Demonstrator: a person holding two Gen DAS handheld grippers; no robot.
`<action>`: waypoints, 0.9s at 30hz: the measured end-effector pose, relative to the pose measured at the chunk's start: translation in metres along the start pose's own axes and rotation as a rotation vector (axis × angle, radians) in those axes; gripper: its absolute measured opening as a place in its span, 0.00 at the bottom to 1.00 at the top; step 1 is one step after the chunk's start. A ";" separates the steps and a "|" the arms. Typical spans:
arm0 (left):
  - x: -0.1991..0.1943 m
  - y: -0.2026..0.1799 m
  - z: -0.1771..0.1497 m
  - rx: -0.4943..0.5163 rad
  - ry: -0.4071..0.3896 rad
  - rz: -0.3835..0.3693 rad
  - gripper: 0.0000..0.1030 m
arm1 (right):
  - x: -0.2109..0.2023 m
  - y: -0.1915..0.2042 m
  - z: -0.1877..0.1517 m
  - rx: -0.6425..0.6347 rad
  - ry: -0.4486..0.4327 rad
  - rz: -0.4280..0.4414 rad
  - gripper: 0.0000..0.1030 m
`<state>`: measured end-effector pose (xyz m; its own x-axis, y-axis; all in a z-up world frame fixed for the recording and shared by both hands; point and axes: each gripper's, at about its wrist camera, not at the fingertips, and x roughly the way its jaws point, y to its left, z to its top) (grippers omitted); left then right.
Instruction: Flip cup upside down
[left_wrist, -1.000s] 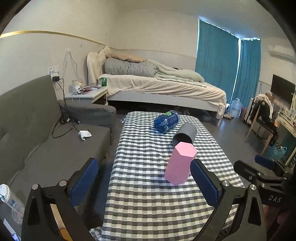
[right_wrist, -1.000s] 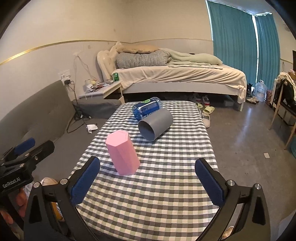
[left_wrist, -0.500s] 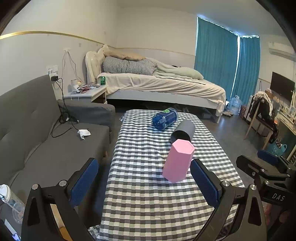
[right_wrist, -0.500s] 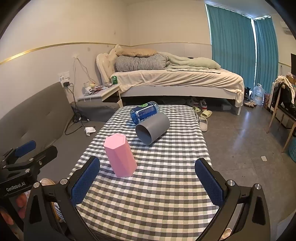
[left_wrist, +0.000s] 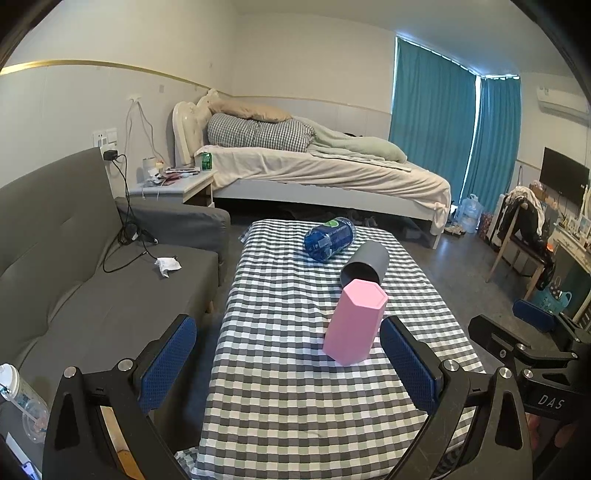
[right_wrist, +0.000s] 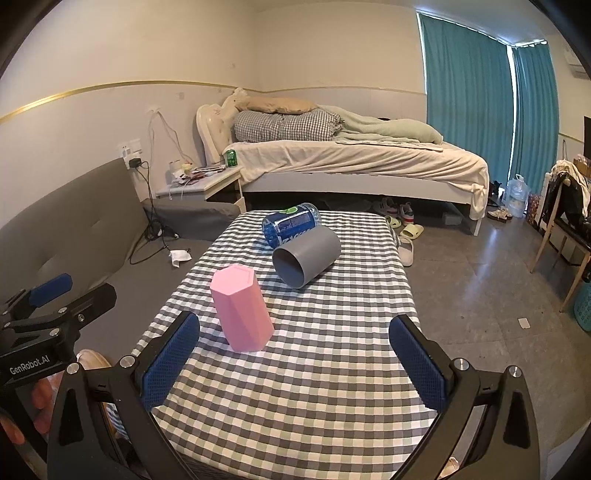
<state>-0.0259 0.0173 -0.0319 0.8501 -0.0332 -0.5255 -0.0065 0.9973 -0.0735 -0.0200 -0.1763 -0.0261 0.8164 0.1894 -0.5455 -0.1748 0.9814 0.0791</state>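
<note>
A pink hexagonal cup (left_wrist: 354, 322) stands on the checked table (left_wrist: 288, 398) with its closed end up; it also shows in the right wrist view (right_wrist: 242, 308). A grey cup (left_wrist: 365, 263) lies on its side behind it, mouth toward me (right_wrist: 306, 255). My left gripper (left_wrist: 288, 363) is open and empty, short of the pink cup. My right gripper (right_wrist: 293, 363) is open and empty, with the pink cup ahead to its left. Each gripper shows at the edge of the other's view.
A blue plastic bottle (left_wrist: 330, 238) lies on its side at the table's far end, touching the grey cup (right_wrist: 291, 223). A grey sofa (left_wrist: 74, 273) runs along the table's left. A bed (left_wrist: 325, 173) stands behind; bare floor (right_wrist: 480, 280) is right.
Both grippers have drawn back a little from the table and risen slightly, so the cups sit farther off. Nothing on the table has moved. Both stay open.
</note>
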 end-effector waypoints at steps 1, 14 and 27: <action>0.000 0.000 0.000 0.001 0.001 0.000 1.00 | 0.000 0.000 0.000 -0.001 0.001 0.000 1.00; 0.000 -0.002 0.001 0.004 0.003 0.014 1.00 | 0.002 0.002 -0.001 -0.013 0.004 -0.003 1.00; 0.000 -0.003 0.001 0.005 0.003 0.015 1.00 | 0.002 0.002 -0.001 -0.015 0.006 -0.004 1.00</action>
<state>-0.0255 0.0145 -0.0310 0.8484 -0.0180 -0.5291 -0.0172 0.9980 -0.0615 -0.0194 -0.1740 -0.0280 0.8136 0.1853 -0.5512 -0.1800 0.9816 0.0643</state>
